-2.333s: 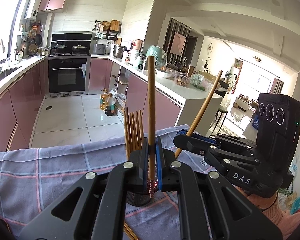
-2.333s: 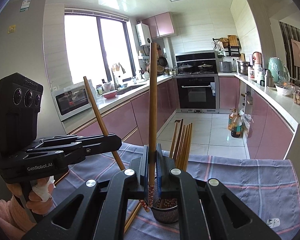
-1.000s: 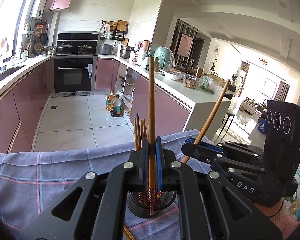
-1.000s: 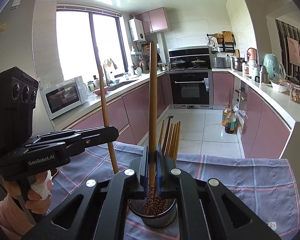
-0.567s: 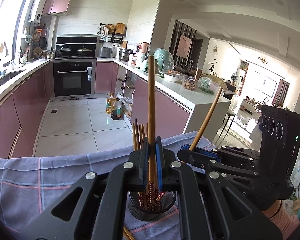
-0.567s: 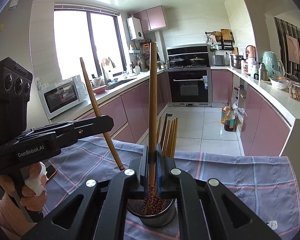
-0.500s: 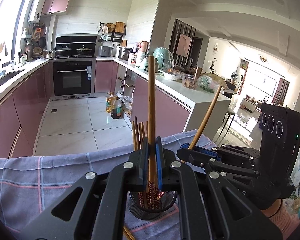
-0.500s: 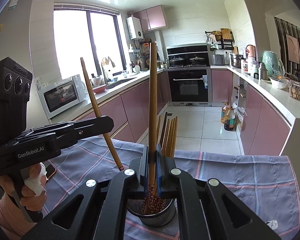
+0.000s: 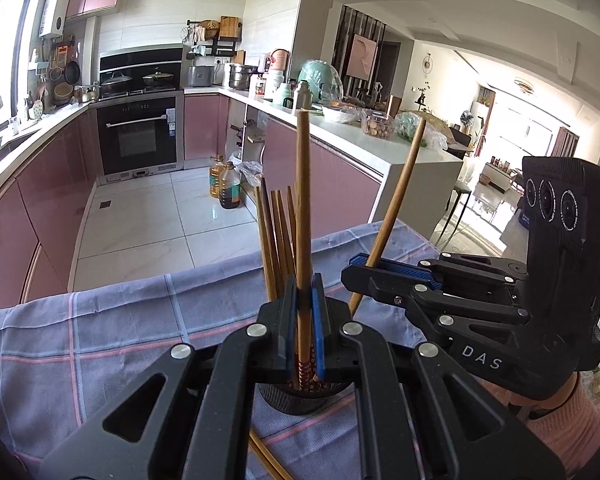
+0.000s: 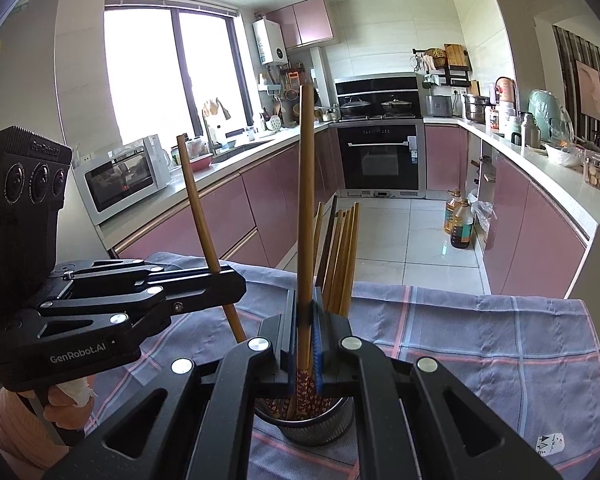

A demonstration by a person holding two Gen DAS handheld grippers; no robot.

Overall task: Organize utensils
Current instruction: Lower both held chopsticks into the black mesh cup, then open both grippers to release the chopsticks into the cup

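My left gripper is shut on an upright wooden chopstick; its patterned lower end dips into a dark mesh utensil cup. My right gripper is shut on another upright chopstick, whose lower end is inside the same cup. Several chopsticks stand in the cup. Each gripper shows in the other's view, the right one and the left one, both close beside the cup.
The cup stands on a blue checked cloth. A loose chopstick lies on the cloth near the left gripper. Kitchen counters, an oven and a tiled floor with oil bottles lie beyond the table edge.
Both grippers have lowered their chopsticks, whose patterned ends have gone from above the cup down into it. Both stay shut.
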